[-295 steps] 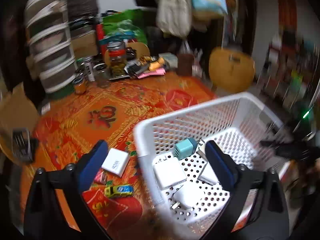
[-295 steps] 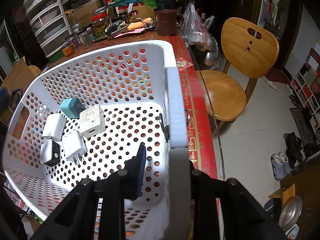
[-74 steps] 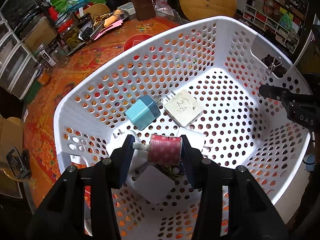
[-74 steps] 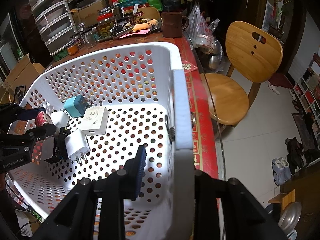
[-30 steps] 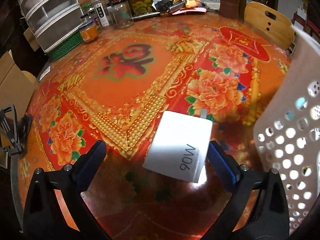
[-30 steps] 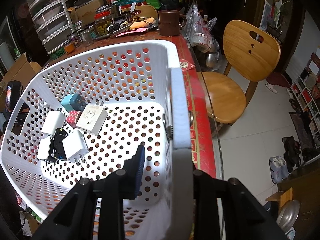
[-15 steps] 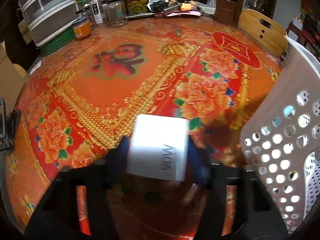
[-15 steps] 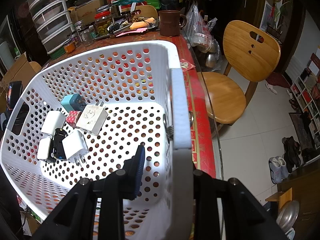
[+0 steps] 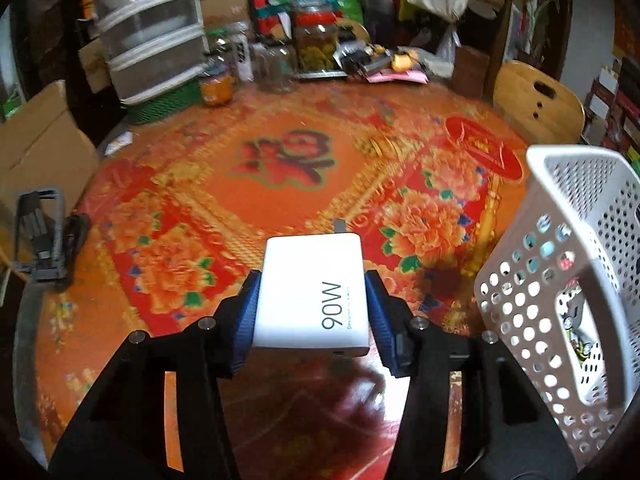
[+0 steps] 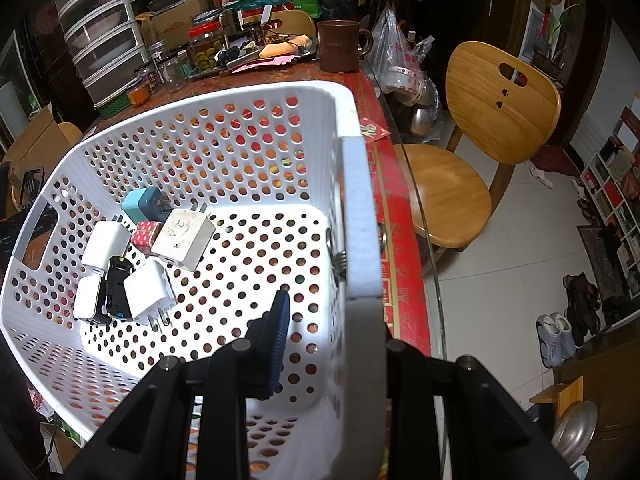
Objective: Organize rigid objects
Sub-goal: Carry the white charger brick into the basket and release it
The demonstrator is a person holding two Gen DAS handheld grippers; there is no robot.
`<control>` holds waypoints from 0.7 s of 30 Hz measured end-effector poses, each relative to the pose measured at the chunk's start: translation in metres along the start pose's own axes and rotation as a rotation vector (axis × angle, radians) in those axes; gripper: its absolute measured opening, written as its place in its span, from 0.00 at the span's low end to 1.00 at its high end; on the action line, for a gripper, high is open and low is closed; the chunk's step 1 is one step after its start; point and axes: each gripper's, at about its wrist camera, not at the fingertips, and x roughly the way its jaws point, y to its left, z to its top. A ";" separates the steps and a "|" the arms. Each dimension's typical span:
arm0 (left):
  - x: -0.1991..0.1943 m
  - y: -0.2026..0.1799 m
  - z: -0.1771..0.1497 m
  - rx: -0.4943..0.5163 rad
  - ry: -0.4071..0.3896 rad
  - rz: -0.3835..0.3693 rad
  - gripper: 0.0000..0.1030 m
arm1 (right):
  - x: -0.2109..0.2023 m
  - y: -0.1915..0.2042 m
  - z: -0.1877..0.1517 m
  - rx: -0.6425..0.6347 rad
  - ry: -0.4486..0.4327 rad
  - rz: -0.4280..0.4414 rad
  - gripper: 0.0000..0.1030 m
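Left gripper (image 9: 312, 312) clamps charger (image 9: 313, 294); right gripper (image 10: 332, 320) clamps basket (image 10: 360, 216).

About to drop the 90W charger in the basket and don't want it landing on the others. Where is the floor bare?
The basket floor is bare on the half beside the wall the right gripper clamps. The far-side corner is crowded: the teal plug, the marked white adapter and other chargers are clustered there.

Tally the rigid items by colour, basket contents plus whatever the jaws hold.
White chargers: 5, one 90W charger in the left gripper, four in the basket
Teal charger: 1
Pink patterned block: 1
Black item: 1
Total: 8
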 end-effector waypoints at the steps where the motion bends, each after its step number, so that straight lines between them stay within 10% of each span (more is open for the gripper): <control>1: -0.009 0.003 0.000 -0.008 -0.018 0.003 0.46 | 0.000 0.000 0.000 -0.001 0.000 0.000 0.26; 9: -0.104 -0.010 0.015 0.010 -0.154 -0.007 0.46 | 0.000 -0.001 0.000 -0.002 -0.003 0.003 0.26; 21: -0.150 -0.114 0.029 0.200 -0.120 -0.079 0.47 | -0.001 0.000 0.000 -0.005 -0.004 0.004 0.26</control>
